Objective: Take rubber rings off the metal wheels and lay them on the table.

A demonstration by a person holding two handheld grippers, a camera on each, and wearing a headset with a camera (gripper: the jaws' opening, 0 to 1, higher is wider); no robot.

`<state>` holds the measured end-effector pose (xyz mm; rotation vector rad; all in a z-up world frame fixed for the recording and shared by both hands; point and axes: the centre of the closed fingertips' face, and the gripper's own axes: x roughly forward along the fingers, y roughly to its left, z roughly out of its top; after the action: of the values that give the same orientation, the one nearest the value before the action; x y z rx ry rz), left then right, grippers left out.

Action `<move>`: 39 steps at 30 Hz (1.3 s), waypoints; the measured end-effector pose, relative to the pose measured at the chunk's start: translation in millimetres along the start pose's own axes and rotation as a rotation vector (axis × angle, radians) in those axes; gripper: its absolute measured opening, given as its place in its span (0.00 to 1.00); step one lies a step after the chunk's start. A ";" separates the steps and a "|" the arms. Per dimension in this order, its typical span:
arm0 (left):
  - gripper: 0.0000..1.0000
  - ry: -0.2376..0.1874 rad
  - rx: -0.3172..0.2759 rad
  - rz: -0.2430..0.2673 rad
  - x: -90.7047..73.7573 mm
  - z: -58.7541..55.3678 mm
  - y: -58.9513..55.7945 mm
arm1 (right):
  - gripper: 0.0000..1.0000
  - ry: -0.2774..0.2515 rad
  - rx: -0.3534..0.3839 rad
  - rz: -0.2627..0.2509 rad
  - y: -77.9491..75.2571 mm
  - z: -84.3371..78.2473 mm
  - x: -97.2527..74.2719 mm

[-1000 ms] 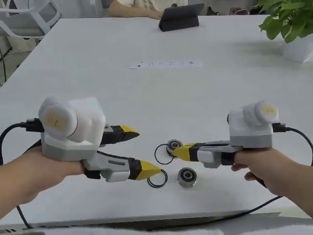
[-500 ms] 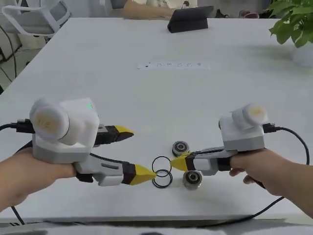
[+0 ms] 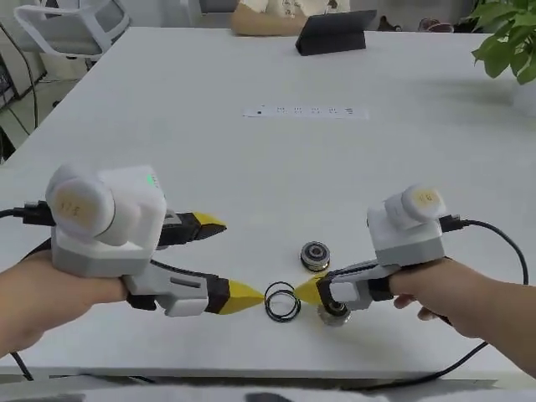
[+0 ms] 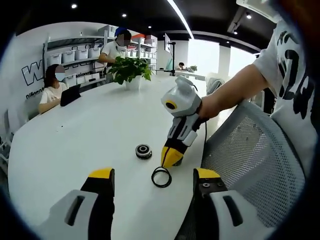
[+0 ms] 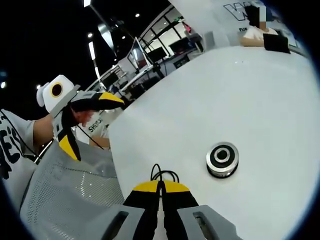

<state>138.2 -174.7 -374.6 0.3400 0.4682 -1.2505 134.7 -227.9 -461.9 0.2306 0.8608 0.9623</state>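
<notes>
On the white table (image 3: 251, 167) my right gripper (image 3: 306, 291) is shut on a black rubber ring (image 3: 282, 293), which lies low over a second ring (image 3: 283, 310) on the table. In the right gripper view that held ring (image 5: 164, 175) sticks out past my shut right gripper (image 5: 161, 188). One bare metal wheel (image 3: 315, 255) stands just beyond. Another wheel (image 3: 335, 314) is half hidden under the right gripper. My left gripper (image 3: 228, 258) is open, to the left of the rings. In the left gripper view the open left gripper (image 4: 154, 176) frames a ring (image 4: 161, 177) and a wheel (image 4: 144, 151).
A white power strip (image 3: 304, 111) lies mid-table. A black tablet stand (image 3: 331, 32) and a potted plant (image 3: 511, 42) stand at the far side, with a chair (image 3: 75, 29) at the far left. The table's near edge (image 3: 251, 368) runs just below the grippers.
My right gripper has drawn its ring away from the far wheel, toward me, until it overlaps the ring lying on the table. The left gripper stays open; the camera has shifted.
</notes>
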 end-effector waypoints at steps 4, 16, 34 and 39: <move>0.61 0.008 0.001 0.000 -0.2 -3.0 0.5 | 0.00 0.015 0.003 0.001 -0.3 -3.3 2.5; 0.61 0.020 0.000 -0.005 2.6 -5.8 -0.2 | 0.00 0.034 -0.008 -0.015 -2.3 -5.8 3.3; 0.61 0.028 -0.002 -0.012 4.8 -7.1 0.2 | 0.03 0.033 -0.056 -0.039 -5.1 -3.7 2.0; 0.60 0.036 -0.003 -0.014 4.8 -9.8 0.2 | 0.06 0.036 -0.071 -0.043 -5.0 -3.3 1.3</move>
<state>138.1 -173.7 -385.5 0.3577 0.5041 -1.2593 135.8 -230.4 -467.4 0.1338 0.8600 0.9577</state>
